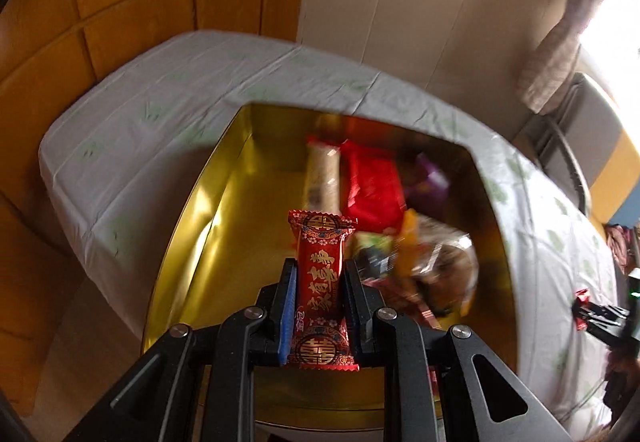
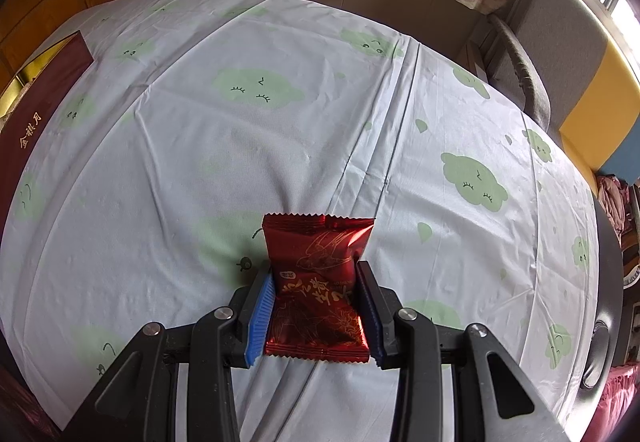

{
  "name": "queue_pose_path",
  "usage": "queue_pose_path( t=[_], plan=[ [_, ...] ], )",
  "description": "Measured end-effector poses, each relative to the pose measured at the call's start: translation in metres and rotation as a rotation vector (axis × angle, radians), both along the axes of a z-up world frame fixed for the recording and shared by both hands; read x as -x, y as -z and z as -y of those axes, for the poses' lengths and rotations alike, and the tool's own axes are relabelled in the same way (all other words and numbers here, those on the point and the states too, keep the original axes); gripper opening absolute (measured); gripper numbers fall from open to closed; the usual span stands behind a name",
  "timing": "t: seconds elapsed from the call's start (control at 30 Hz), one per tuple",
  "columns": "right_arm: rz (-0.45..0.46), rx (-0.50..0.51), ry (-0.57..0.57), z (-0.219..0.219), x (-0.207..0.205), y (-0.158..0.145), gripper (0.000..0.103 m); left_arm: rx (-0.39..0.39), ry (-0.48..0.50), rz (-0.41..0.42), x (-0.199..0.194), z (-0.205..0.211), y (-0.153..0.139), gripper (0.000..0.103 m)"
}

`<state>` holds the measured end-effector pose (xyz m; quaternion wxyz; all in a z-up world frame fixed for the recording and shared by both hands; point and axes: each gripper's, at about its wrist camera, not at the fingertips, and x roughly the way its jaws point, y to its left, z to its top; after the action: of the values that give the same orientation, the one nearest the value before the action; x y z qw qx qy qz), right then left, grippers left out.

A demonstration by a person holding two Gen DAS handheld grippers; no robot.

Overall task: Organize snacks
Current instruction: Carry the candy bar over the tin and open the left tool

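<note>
The narrow red snack bar [image 1: 320, 290], printed with gold characters and a double-happiness seal at each end, sits pinched between the fingers of the left tool [image 1: 320, 274]. Its jaws are drawn in as far as they go, pads pressing both long sides of the wrapper. The bar's long axis runs along the fingers, toward 12 o'clock in the left wrist view, its crimped far end sticking out past the fingertips. It hangs over the gold-lined gift box [image 1: 224, 202], above the bare left part of the floor. Blurred snacks fill the box from 12 to 3 o'clock: a beige packet [image 1: 322, 178], a red packet [image 1: 372, 186], a purple one [image 1: 430, 178].

The right tool [image 2: 316, 278] is closed partway on a dark red foil packet [image 2: 316, 290], blue pads squeezing its two sides. The packet lies flat-faced to the camera, its long axis toward 12 o'clock, above the cloud-print sheet [image 2: 320, 122]. The box's maroon outer wall [image 2: 44, 98] shows at 9 to 10 o'clock there.
</note>
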<state>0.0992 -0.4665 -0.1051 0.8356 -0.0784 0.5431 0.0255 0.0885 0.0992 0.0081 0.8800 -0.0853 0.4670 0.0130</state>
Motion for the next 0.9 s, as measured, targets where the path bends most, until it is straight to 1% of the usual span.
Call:
queue_pose_path(
  t=[0.07, 0.13, 0.2, 0.27, 0.33, 0.6, 0.77, 0.83, 0.9],
  plan=[
    [0.001, 0.002, 0.002, -0.001, 0.000, 0.000, 0.040, -0.007, -0.024, -0.037, -0.003, -0.006, 0.014, 0.021],
    [0.001, 0.005, 0.004, -0.001, 0.000, 0.000, 0.040, 0.001, -0.031, -0.065, -0.008, -0.009, 0.026, 0.021],
    [0.002, 0.006, 0.007, -0.002, 0.001, 0.000, 0.040, -0.012, -0.027, -0.088, -0.010, -0.007, 0.036, 0.021],
    [0.002, 0.006, 0.009, -0.002, 0.001, 0.000, 0.040, -0.016, -0.029, -0.109, -0.011, -0.005, 0.043, 0.021],
    [0.002, 0.007, 0.010, -0.003, 0.000, 0.001, 0.040, -0.004, -0.032, -0.126, -0.013, -0.005, 0.048, 0.021],
    [0.004, 0.012, 0.012, -0.003, 0.001, 0.000, 0.040, -0.014, -0.036, -0.150, -0.022, -0.005, 0.059, 0.022],
    [0.006, 0.018, 0.017, -0.005, 0.001, 0.000, 0.040, -0.016, -0.027, -0.148, -0.027, -0.002, 0.062, 0.022],
    [0.006, 0.017, 0.018, -0.005, 0.002, 0.000, 0.040, -0.010, -0.027, -0.150, -0.026, -0.004, 0.061, 0.023],
    [0.006, 0.018, 0.018, -0.005, 0.002, 0.000, 0.040, -0.005, -0.029, -0.148, -0.027, -0.005, 0.061, 0.025]
  ],
)
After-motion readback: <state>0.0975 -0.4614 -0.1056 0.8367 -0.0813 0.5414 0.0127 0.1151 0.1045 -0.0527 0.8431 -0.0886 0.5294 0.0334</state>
